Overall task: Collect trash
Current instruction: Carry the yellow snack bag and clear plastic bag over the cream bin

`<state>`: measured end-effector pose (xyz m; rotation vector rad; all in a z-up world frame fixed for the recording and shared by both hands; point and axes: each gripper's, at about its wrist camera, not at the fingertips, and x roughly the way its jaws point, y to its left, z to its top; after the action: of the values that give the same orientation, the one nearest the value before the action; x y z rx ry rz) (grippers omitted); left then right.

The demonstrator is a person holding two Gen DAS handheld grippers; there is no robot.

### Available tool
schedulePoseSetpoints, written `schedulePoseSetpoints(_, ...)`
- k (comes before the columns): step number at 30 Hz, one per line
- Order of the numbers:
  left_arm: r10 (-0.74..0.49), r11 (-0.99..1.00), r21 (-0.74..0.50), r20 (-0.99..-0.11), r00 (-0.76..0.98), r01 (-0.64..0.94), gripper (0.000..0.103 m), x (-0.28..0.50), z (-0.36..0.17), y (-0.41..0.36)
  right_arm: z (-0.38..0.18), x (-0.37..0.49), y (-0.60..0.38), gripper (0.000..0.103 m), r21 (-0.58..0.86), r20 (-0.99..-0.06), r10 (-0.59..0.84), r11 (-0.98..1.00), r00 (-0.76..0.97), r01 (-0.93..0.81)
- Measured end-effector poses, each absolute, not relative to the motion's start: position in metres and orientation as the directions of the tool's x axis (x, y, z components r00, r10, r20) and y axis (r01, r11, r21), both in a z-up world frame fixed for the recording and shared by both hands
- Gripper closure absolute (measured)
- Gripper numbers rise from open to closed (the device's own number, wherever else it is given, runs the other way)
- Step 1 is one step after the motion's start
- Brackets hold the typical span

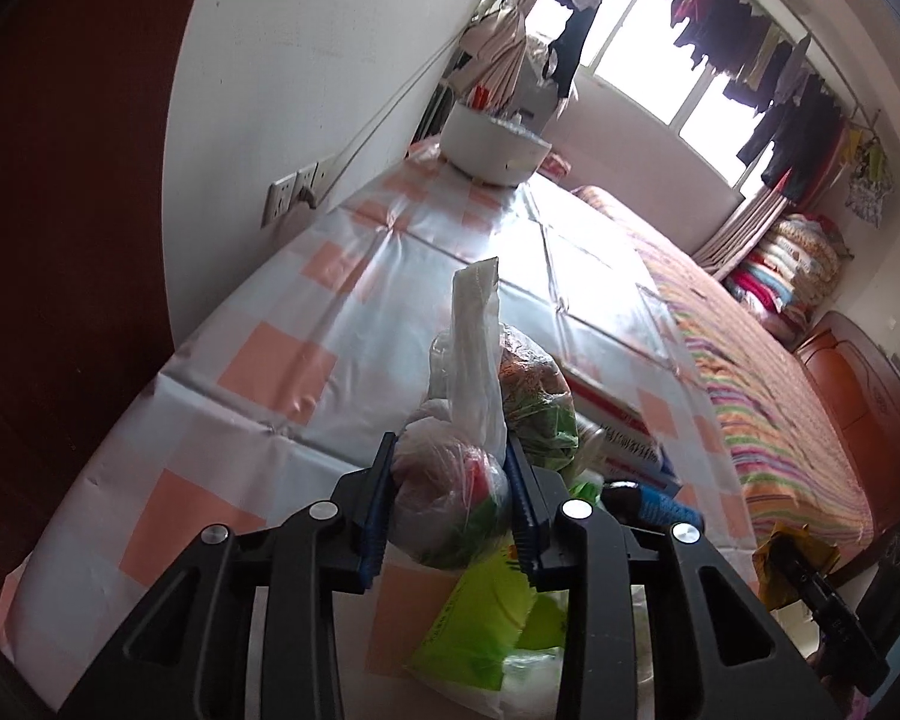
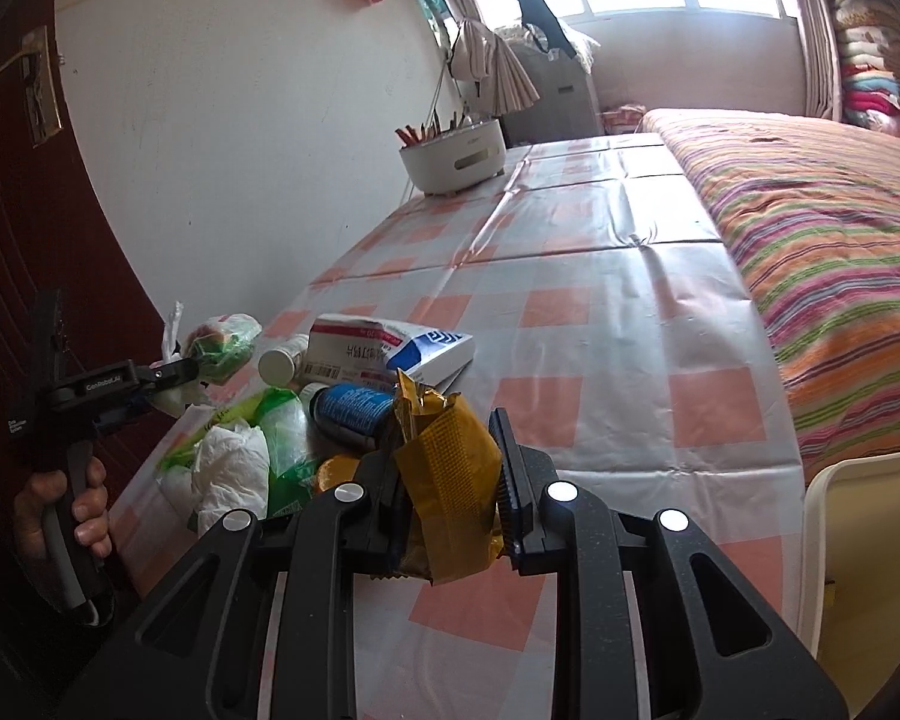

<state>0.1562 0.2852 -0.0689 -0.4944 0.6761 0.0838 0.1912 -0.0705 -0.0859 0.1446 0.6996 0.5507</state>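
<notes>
My left gripper (image 1: 450, 468) is shut on a clear plastic bag of scraps (image 1: 456, 480), held above the table; the bag also shows in the right wrist view (image 2: 219, 345). My right gripper (image 2: 444, 468) is shut on a crumpled yellow wrapper (image 2: 450, 498), which also shows in the left wrist view (image 1: 795, 564). On the checked tablecloth (image 2: 600, 312) lies a pile of trash: a white medicine box (image 2: 384, 348), a blue-labelled bottle (image 2: 348, 411), a white bottle (image 2: 282, 360), a white tissue (image 2: 231, 474) and a green bag (image 1: 480, 618).
A white bowl-shaped holder with pencils (image 2: 453, 156) stands at the table's far end by the wall. A bed with a striped cover (image 2: 822, 228) runs along the table's right side. A cream bin or chair edge (image 2: 864, 546) is at lower right. A dark door (image 2: 12, 240) is at left.
</notes>
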Motion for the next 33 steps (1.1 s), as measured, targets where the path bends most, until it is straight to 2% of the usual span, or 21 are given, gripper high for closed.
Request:
schedulePoseSetpoints(11, -0.141, 0.894, -0.433, -0.516, 0.845, -0.115, 0.071, 0.154, -0.021, 0.243, -0.080, 0.184, -0.101, 0.081, 0.317, -0.541, 0.501, 0.865, 0.676, -0.388)
schedulePoseSetpoints(24, -0.305, 0.898, -0.417, -0.361, 0.881, 0.141, 0.070, 0.164, 0.057, 0.147, -0.072, 0.174, -0.135, 0.081, 0.332, -0.508, 0.466, 0.882, 0.725, -0.334)
schedulePoseSetpoints(33, -0.397, 0.881, -0.421, -0.405, 0.823, 0.218, 0.070, 0.168, 0.030, 0.102, -0.072, 0.165, -0.174, 0.081, 0.330, -0.502, 0.409, 0.905, 0.762, -0.268)
